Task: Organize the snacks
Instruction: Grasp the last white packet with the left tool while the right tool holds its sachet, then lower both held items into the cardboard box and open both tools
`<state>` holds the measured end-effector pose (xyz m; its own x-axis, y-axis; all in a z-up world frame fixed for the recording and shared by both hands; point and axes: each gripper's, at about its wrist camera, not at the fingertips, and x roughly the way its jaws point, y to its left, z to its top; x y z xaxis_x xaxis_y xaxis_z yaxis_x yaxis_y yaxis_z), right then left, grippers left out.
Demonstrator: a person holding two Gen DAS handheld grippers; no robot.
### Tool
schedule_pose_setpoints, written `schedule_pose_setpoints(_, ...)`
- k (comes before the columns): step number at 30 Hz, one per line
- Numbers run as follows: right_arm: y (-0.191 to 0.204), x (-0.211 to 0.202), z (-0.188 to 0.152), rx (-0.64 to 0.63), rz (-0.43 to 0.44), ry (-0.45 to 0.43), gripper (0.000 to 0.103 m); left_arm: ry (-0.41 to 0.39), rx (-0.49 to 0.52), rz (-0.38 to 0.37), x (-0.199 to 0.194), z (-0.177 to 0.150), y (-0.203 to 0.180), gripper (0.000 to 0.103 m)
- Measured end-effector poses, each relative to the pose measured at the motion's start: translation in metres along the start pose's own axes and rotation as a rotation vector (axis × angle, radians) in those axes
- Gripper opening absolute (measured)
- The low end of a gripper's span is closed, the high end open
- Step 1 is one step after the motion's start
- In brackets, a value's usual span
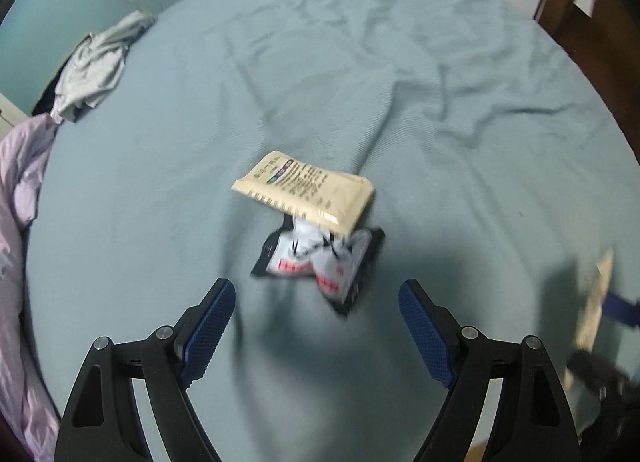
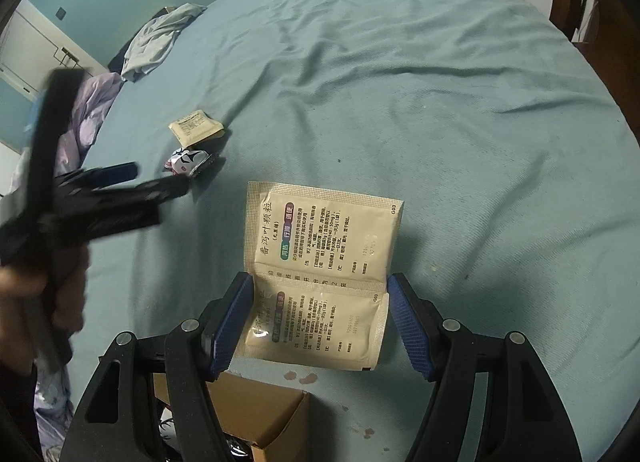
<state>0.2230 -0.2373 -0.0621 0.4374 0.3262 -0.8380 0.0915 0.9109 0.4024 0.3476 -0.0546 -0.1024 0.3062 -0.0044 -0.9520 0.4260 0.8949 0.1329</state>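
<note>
Left wrist view. Left tool [image 1: 316, 316]: jaws standing wide apart, nothing between them, hanging over the wrinkled teal bedsheet [image 1: 400, 81]. Landmark: the crumpled black-and-white foil snack packet [image 1: 320, 262], lying on the sheet just ahead of the blue pads [image 1: 210, 326]. A flat cream paper sachet with printed text [image 1: 304, 189] is overlapping the packet's far edge. The picture is blurring, so exact clearance above the packet cannot be told.
Risk: closing here may be catching both items at once, or pinching a fold of sheet, because the sachet is sitting on the packet and the cloth is loose.

Right wrist view. Right tool [image 2: 320, 320]: jaws clamping a cream double sachet strip, two pouches joined at a perforated seam [image 2: 324, 262], held by its side edges near the seam. The strip is well to the right of the landmark packet [image 2: 188, 159]; an open brown cardboard box [image 2: 260, 418] is sitting below the tool, nearer the camera. The left tool [image 2: 132, 181] is blurring beside the packet.
Risk: the thin strip may be buckling or slipping, since only its edges are gripped; the free pouch may be catching the box rim.
</note>
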Motion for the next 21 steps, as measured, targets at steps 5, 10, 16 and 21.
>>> schedule_pose_setpoints(5, -0.002, 0.001, 0.001, 0.012, 0.035, -0.009, 0.068, 0.034, 0.001, 0.018, 0.024, 0.014, -0.002, 0.061)
schedule_pose_setpoints(10, -0.004, -0.001, -0.002, 0.008, 0.021, -0.028, 0.068, 0.002, 0.007, -0.014, 0.008, 0.007, -0.004, 0.041)
schedule_pose_setpoints(16, -0.005, -0.007, -0.007, 0.028, 0.011, -0.052, 0.068, -0.051, 0.01, -0.029, -0.048, -0.036, -0.007, 0.04)
schedule_pose_setpoints(21, -0.004, -0.022, -0.016, 0.035, 0.001, -0.089, 0.068, -0.132, -0.013, -0.083, -0.112, -0.094, -0.006, 0.04)
